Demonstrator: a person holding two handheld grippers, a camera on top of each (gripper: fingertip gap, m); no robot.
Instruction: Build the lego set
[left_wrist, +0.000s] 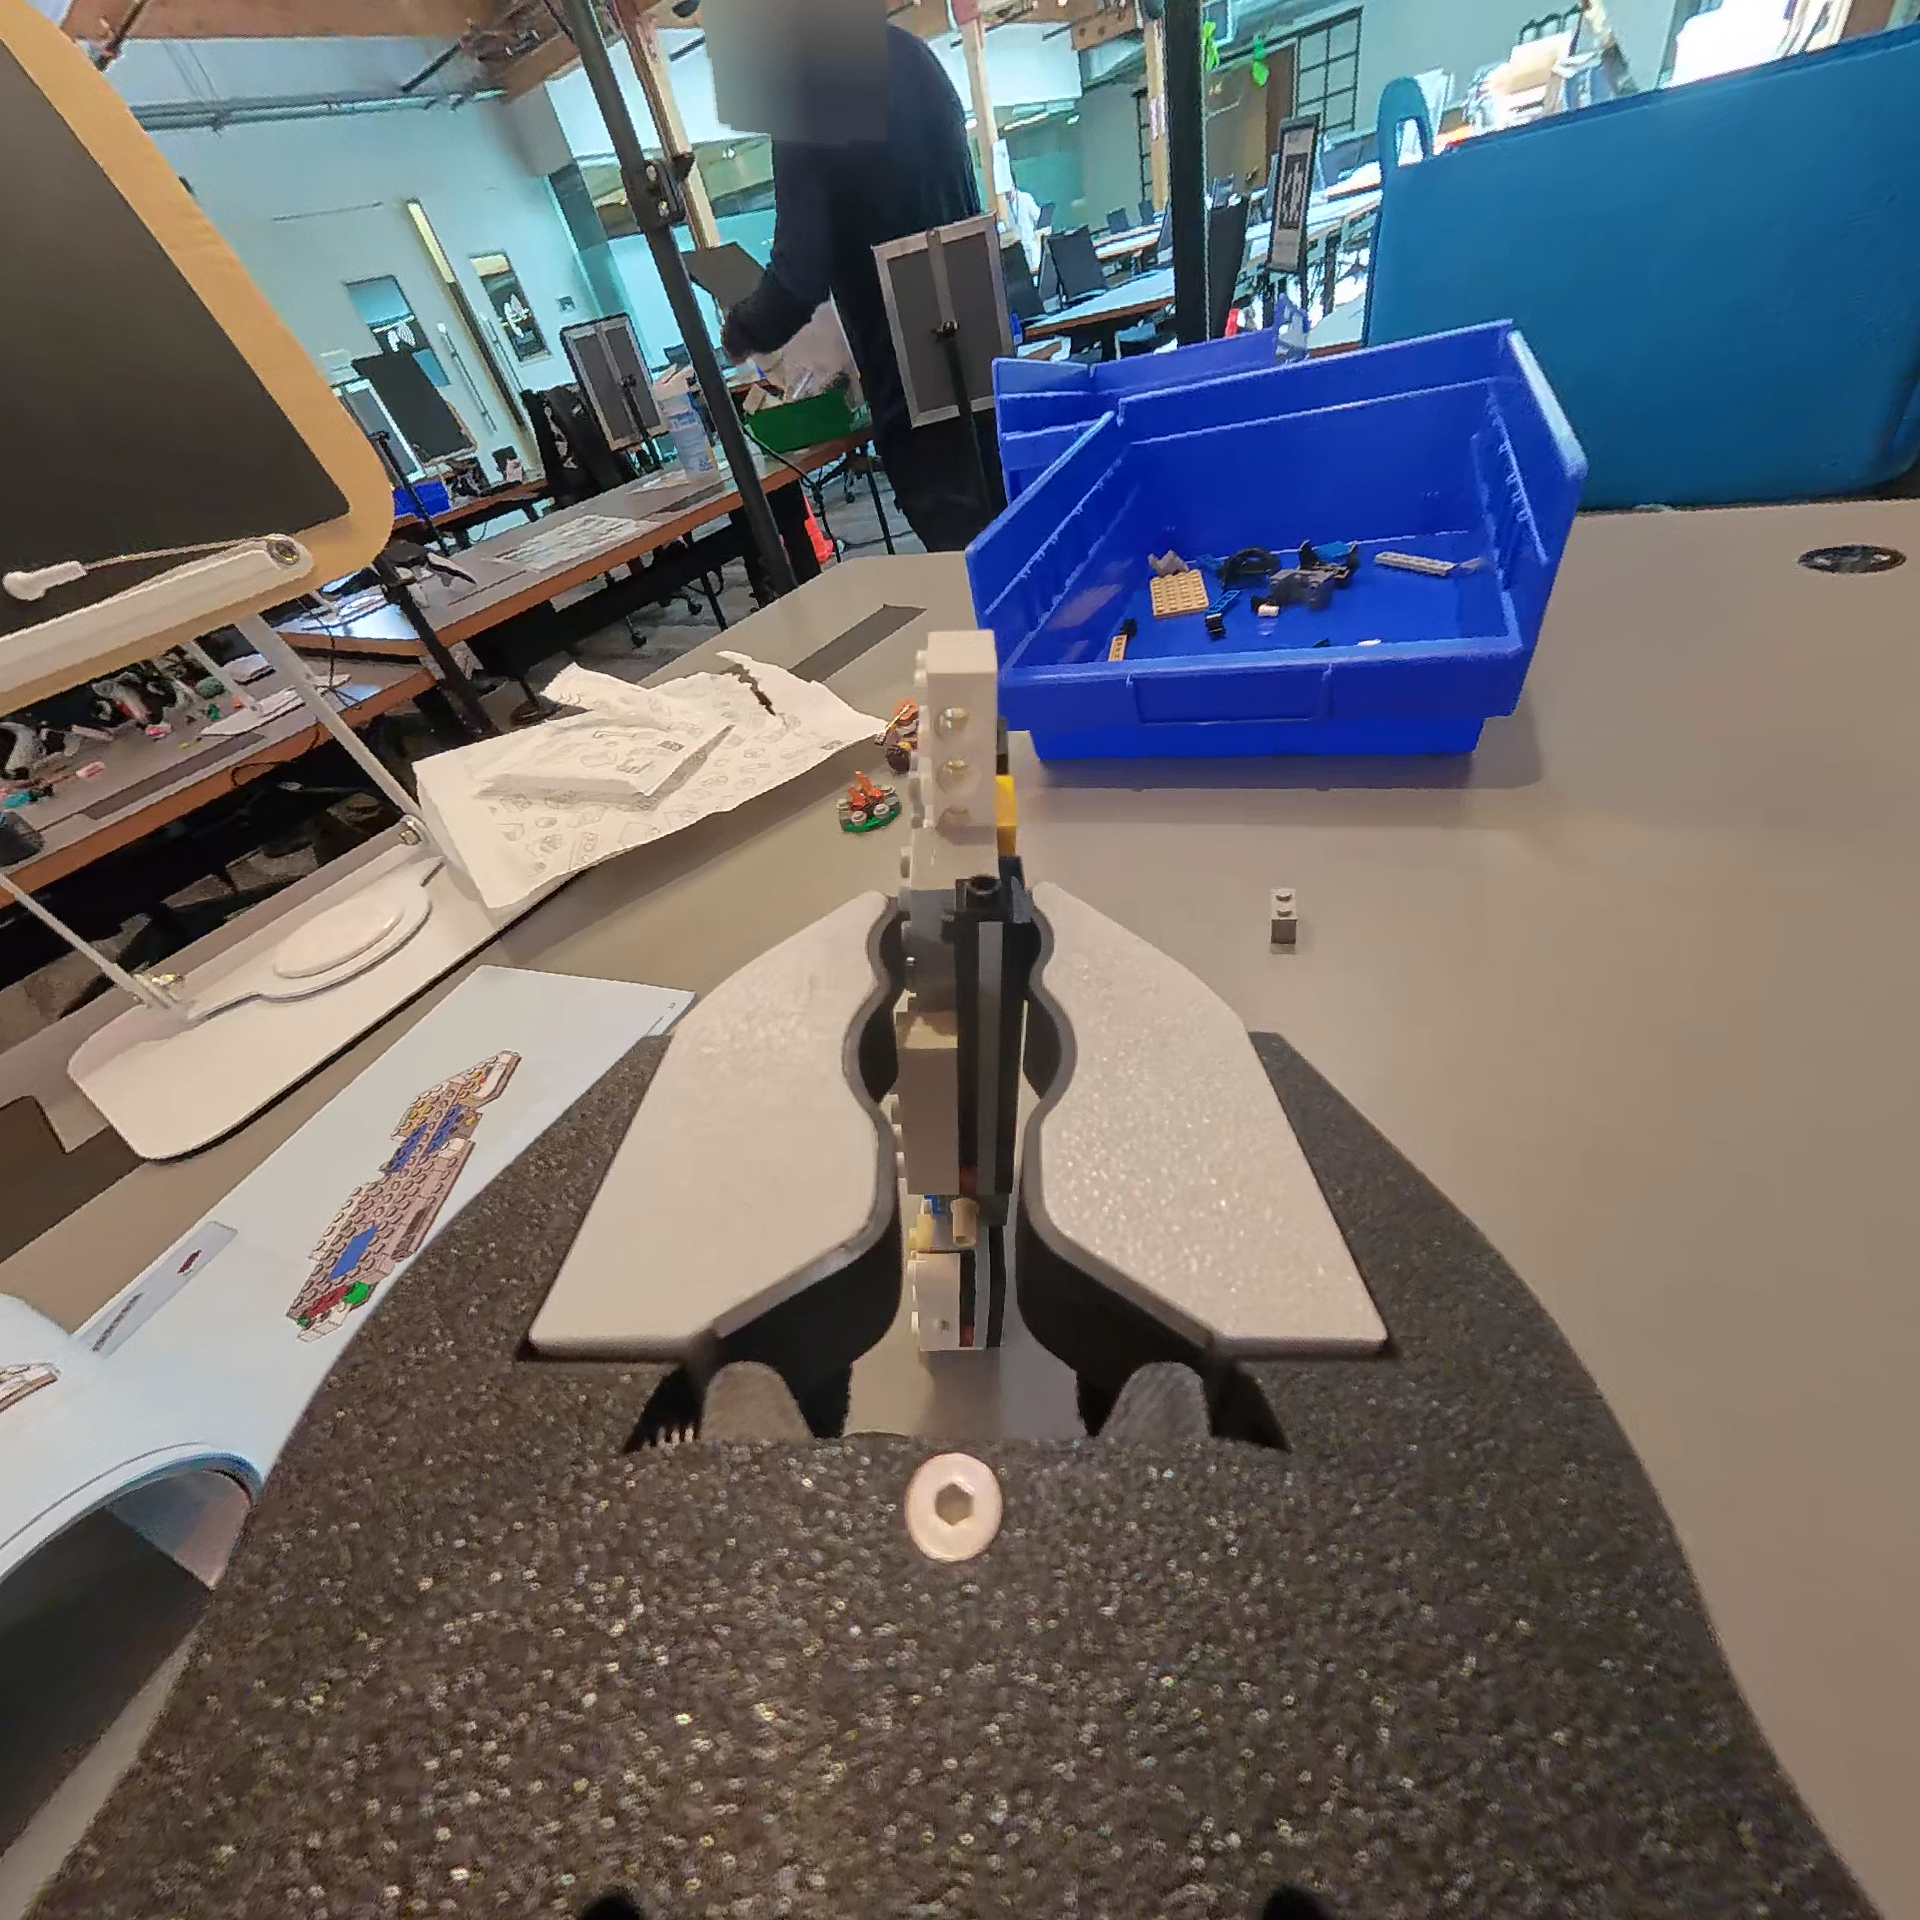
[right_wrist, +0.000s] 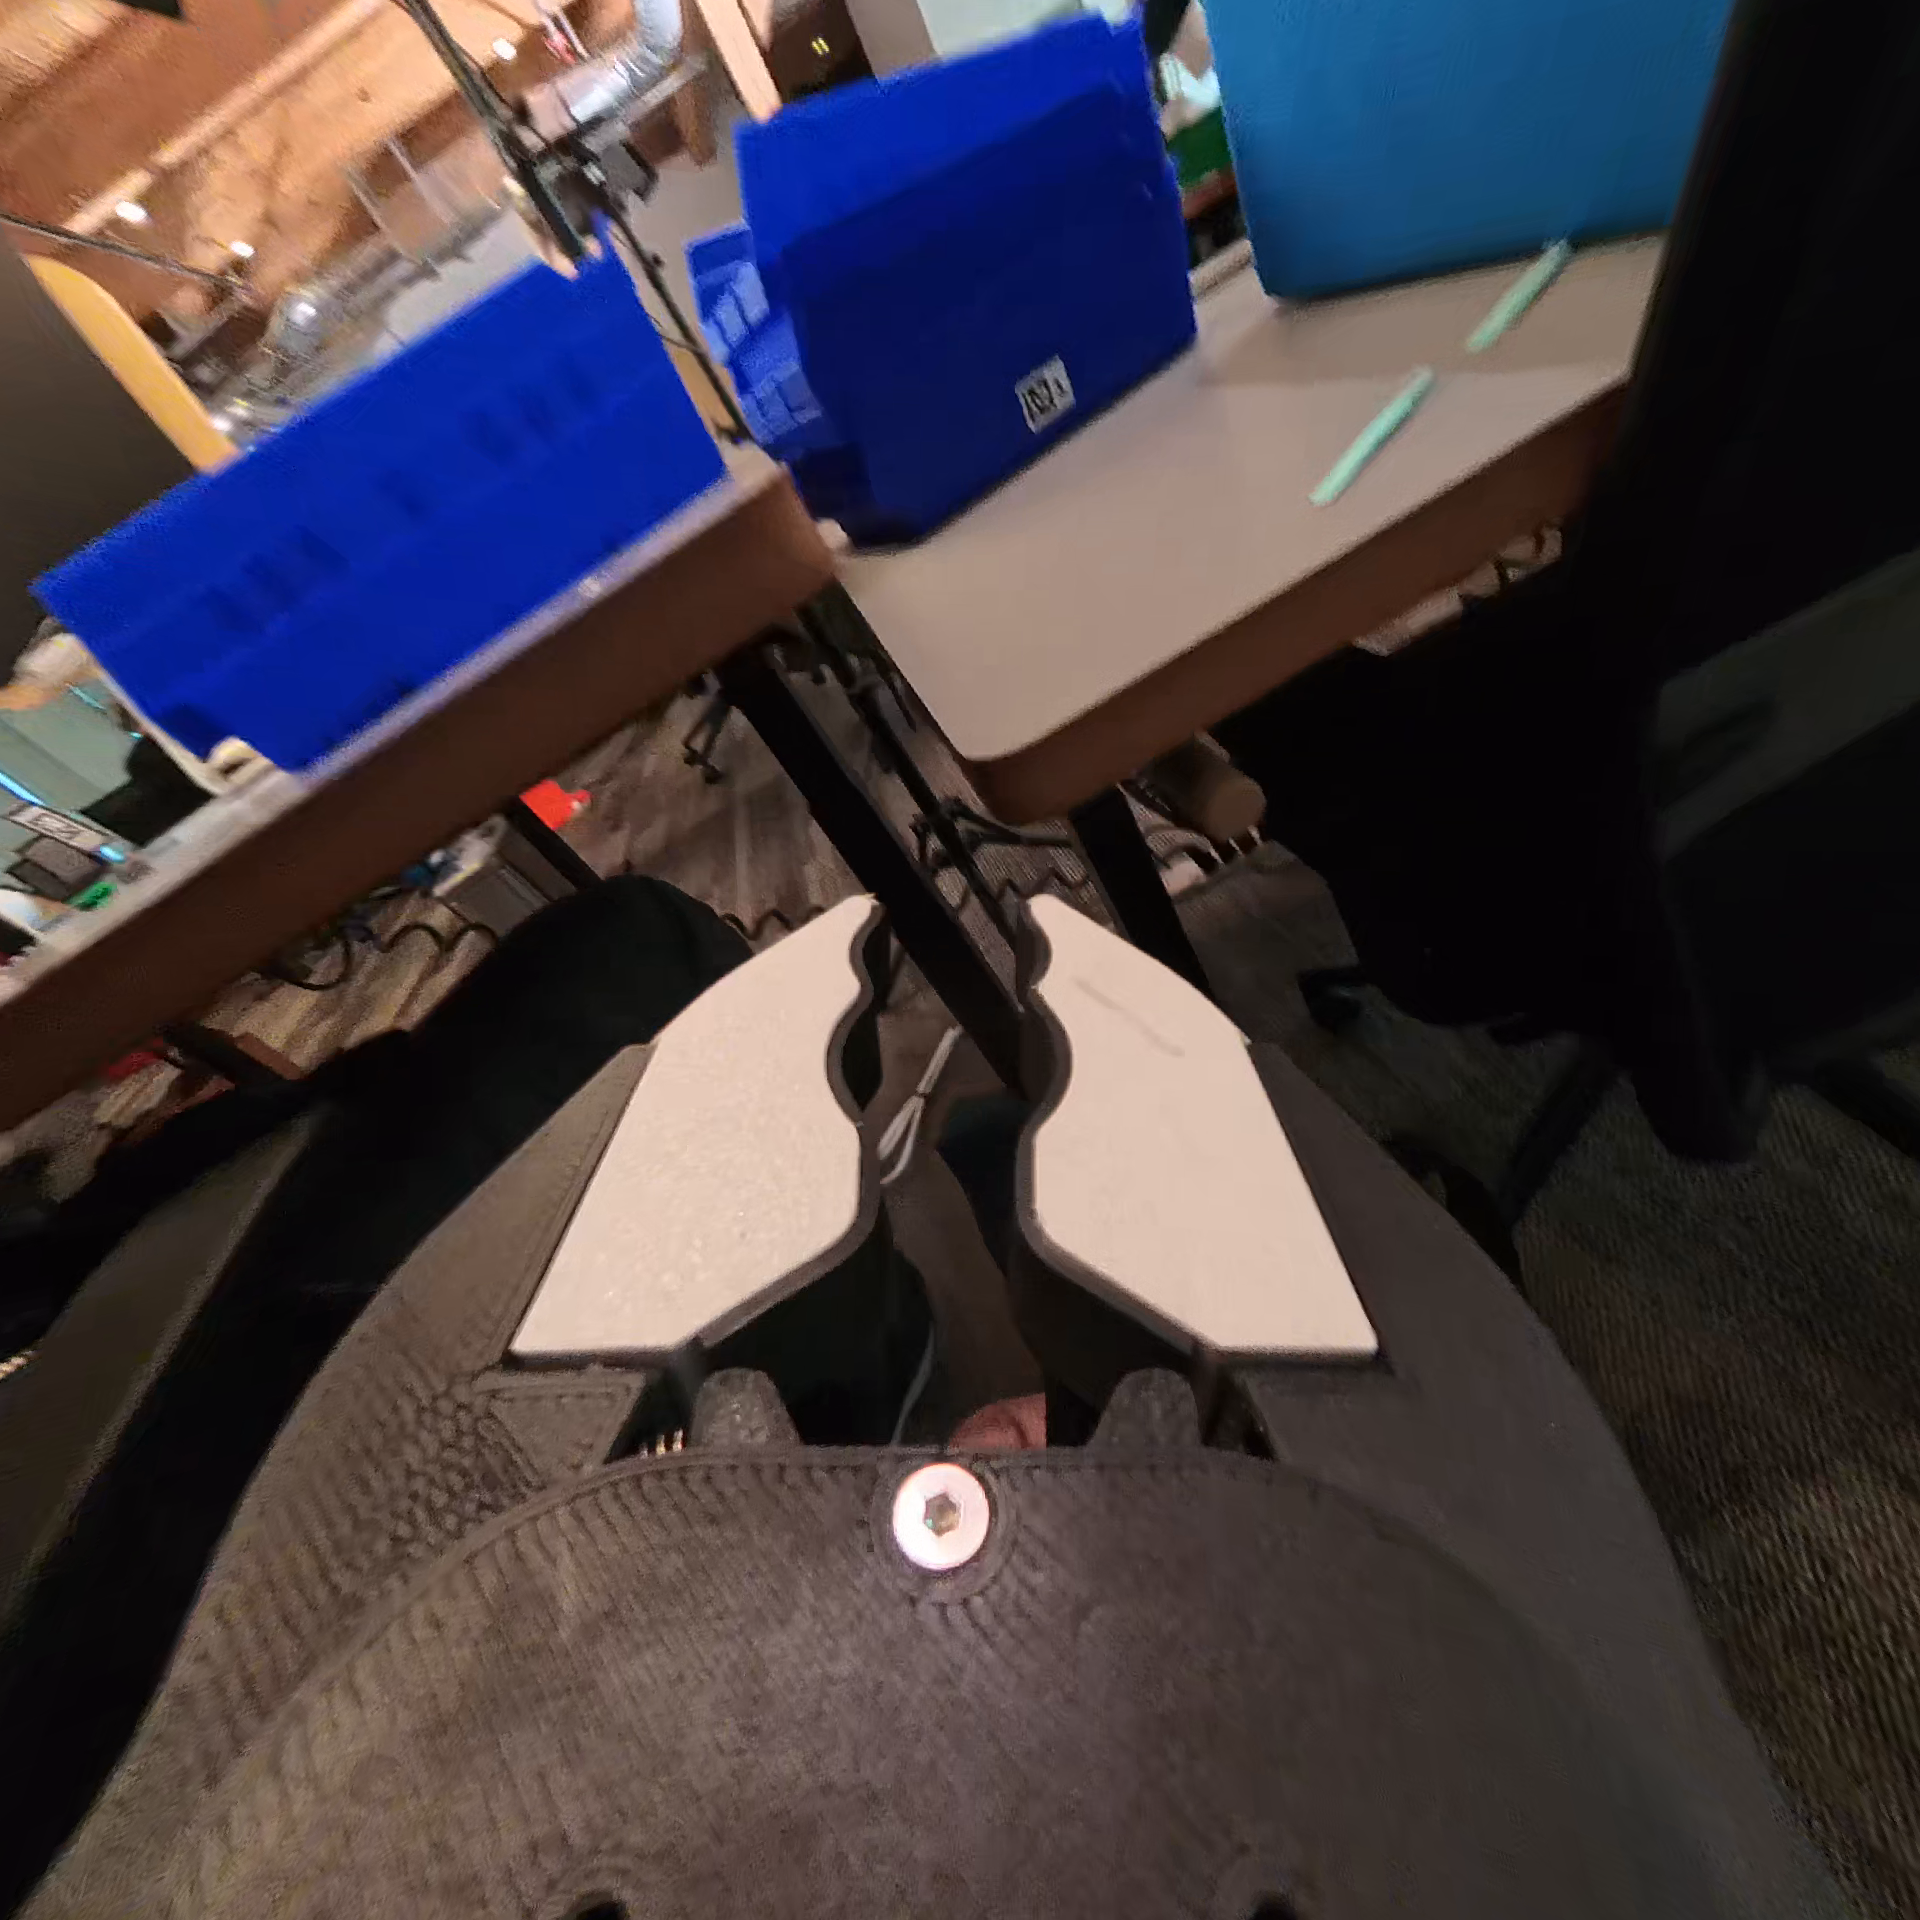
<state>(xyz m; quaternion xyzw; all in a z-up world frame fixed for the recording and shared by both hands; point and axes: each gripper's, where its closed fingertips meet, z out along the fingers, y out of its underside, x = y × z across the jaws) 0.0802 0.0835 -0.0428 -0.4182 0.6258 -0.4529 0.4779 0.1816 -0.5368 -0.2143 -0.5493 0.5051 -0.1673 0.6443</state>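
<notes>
In the left wrist view, the left tool is seen closed on a brick assembly, a narrow stack of white, grey, black and tan bricks with a yellow piece on its right side. The assembly is clamped between the two fingers, whose inner edges are pressed against its sides. Its long axis runs along the fingers, pointing away from the camera toward the far side of the bench; the white studded end is projected well past the fingertips, and the studs are turned to the left. To the near left, an open instruction booklet is laid on the bench. A small grey brick is set alone on the bench to the right. Farther left, unfolded printed sheets are spread, with small orange and green pieces just beside them. At the far right, a blue bin holding loose parts is placed.

In the right wrist view, the right tool is held below bench level, its jaws parted a little with only floor and a dark bench leg seen beyond them; nothing is gripped. Blue bins are seen blurred above.
</notes>
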